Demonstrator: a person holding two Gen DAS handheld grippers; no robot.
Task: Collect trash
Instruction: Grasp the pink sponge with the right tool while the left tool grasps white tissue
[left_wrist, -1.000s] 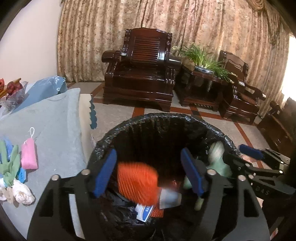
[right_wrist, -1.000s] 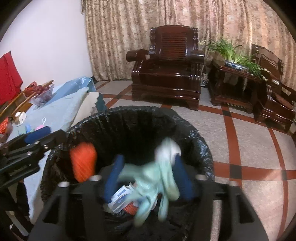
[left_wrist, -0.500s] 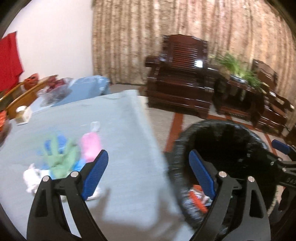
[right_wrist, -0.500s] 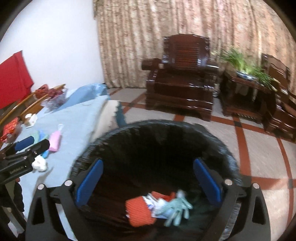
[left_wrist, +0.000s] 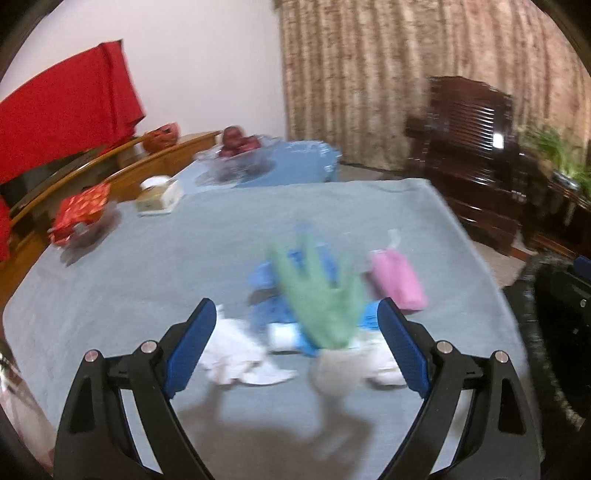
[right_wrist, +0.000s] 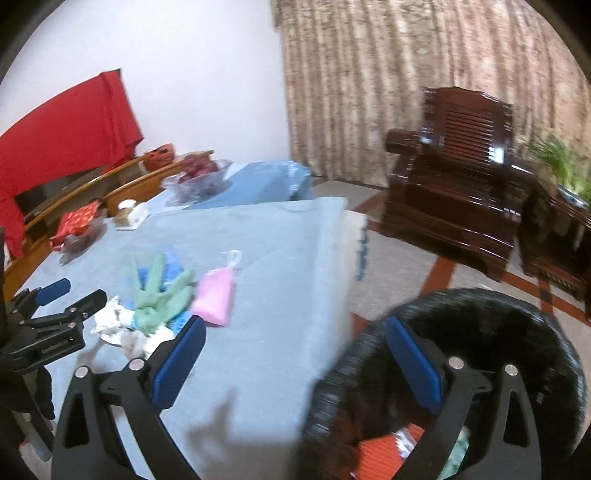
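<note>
L gripper (left_wrist: 297, 345) open over green glove (left_wrist: 321, 299)

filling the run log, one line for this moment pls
left gripper: open, over green glove | right gripper: open, empty | trash bin: holds trash

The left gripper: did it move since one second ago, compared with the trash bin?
Yes. The left gripper has swung left, away from the trash bin, which now sits at the view's right edge. Its open jaws now face the green glove on the table.
</note>
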